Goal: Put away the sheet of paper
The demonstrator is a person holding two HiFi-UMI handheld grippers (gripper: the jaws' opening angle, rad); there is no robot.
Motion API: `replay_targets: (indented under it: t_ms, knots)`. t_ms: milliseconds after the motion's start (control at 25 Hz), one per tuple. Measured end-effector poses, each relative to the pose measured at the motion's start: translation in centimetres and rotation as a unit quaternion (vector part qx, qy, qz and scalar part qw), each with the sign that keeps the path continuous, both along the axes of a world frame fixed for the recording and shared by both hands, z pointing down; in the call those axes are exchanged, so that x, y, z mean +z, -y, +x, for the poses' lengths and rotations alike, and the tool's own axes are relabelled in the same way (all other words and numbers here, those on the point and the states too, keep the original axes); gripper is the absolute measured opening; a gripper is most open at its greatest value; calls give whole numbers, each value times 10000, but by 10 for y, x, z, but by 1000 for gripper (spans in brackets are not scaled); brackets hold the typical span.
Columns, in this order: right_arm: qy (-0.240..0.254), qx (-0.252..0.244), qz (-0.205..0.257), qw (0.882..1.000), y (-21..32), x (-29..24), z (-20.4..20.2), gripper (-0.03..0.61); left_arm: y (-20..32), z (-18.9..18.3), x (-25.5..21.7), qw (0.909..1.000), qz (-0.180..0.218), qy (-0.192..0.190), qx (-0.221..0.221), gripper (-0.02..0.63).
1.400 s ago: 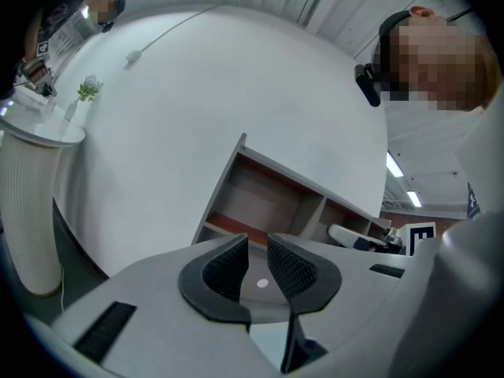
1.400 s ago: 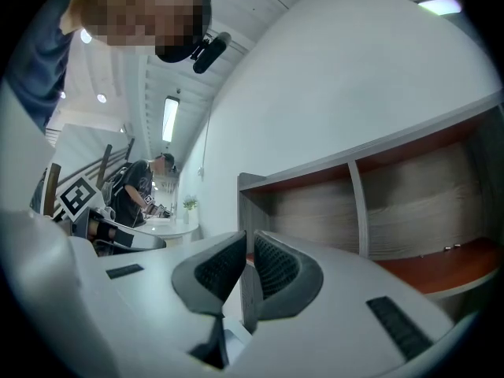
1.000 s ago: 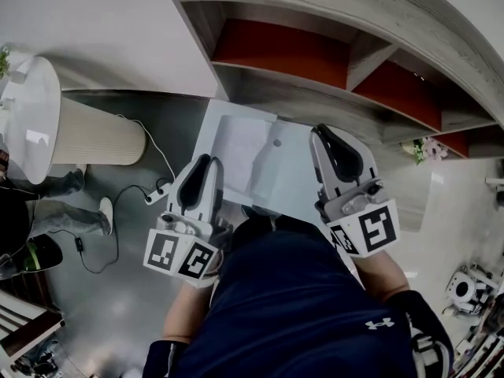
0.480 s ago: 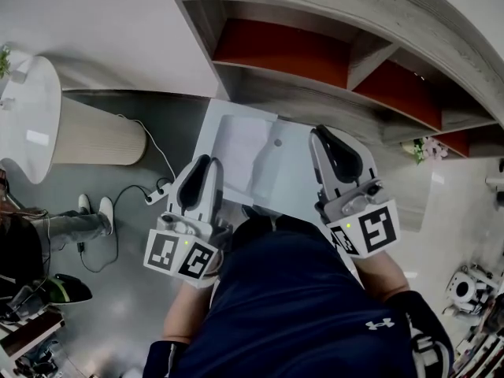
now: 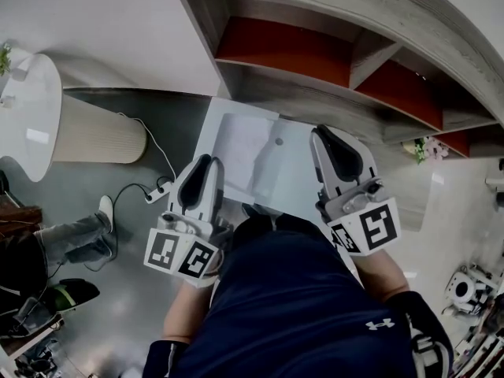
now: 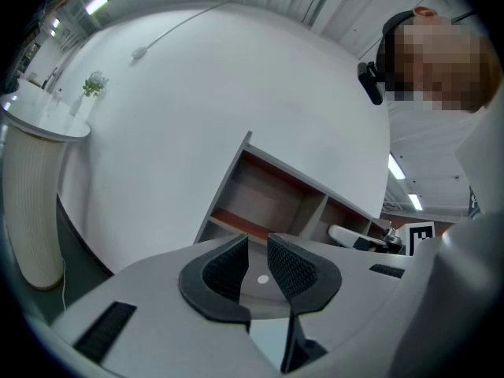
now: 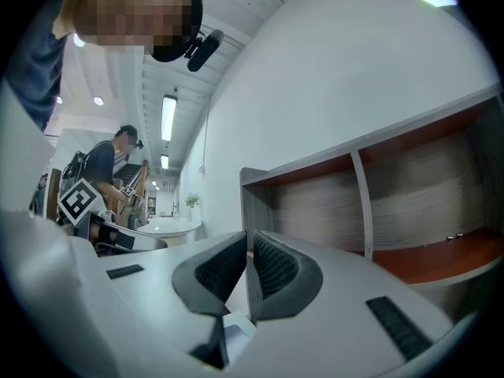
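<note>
Floor (image 5: 183, 128): grey, glossy, meeting the shelf's foot.
On the floor: white cable (image 5: 168, 164), power strip (image 5: 155, 193), a round table's ribbed pedestal (image 5: 98, 140).
Shelf (image 5: 315, 93): grey wood, red-brown compartment panels, beside the white wall (image 5: 118, 22).

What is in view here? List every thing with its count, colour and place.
shelf unit: one, grey wood with red backs, ahead of the person.
sheet of paper: one, white, level in front of the shelf unit.
round table: one, white on a ribbed cream base, far left.
power strip: one, white, on the floor by the table's base.
flowers: one bunch, pink, at the shelf unit's right end.
bystander: one, grey trousers, left edge.
left gripper: one, grey, black pads, sheet's left edge, jaws apart.
right gripper: one, grey, black pads, sheet's right edge, jaws shut on it.
</note>
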State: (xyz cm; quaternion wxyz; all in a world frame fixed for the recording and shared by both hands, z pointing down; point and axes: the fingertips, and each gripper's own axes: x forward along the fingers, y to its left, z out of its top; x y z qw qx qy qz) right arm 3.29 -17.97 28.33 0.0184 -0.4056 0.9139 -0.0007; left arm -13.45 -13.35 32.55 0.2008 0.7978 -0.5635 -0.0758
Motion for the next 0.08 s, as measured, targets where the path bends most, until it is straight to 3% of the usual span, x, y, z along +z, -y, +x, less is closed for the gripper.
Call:
replay_targets:
  t_ms: [80]
  knots:
    - [0, -1, 5, 10000, -1, 0, -1, 32, -1, -1, 0, 10000, -2, 1, 5, 84]
